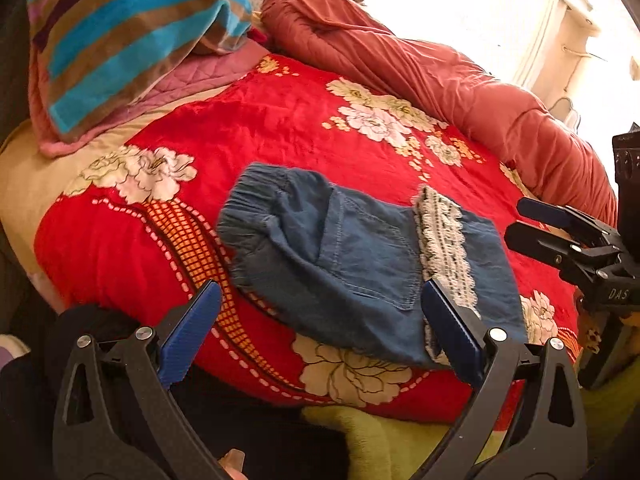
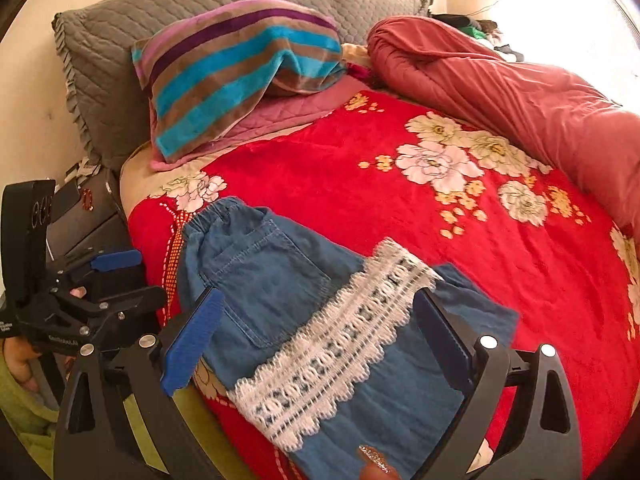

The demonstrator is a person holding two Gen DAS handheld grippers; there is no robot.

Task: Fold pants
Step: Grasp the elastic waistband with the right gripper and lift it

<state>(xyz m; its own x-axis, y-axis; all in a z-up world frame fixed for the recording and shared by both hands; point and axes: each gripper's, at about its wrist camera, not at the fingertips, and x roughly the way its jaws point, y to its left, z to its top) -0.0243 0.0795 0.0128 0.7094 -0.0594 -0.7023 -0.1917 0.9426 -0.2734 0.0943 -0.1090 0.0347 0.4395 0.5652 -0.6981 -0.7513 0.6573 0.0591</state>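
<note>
Small blue denim pants [image 1: 352,248] [image 2: 264,280] lie flat on the red floral blanket [image 1: 280,128] [image 2: 340,184]. Their elastic waistband [image 1: 248,208] is toward the left, and a white lace band [image 1: 440,240] [image 2: 340,348] crosses the folded leg end. My left gripper [image 1: 320,286] is open above the near edge of the pants, its right pad over the lace. My right gripper [image 2: 318,294] is open over the lace end, with nothing pinched. Each gripper also shows in the other's view, the right gripper [image 1: 516,219] at the right edge and the left gripper [image 2: 150,274] at the left.
A striped pillow [image 2: 240,68] leans on a grey quilted cushion [image 2: 120,40] at the head of the bed. A rolled rust-coloured quilt [image 2: 520,92] runs along the far side. Green fabric [image 1: 360,440] lies at the near bed edge. A hand [image 2: 16,360] holds the left gripper.
</note>
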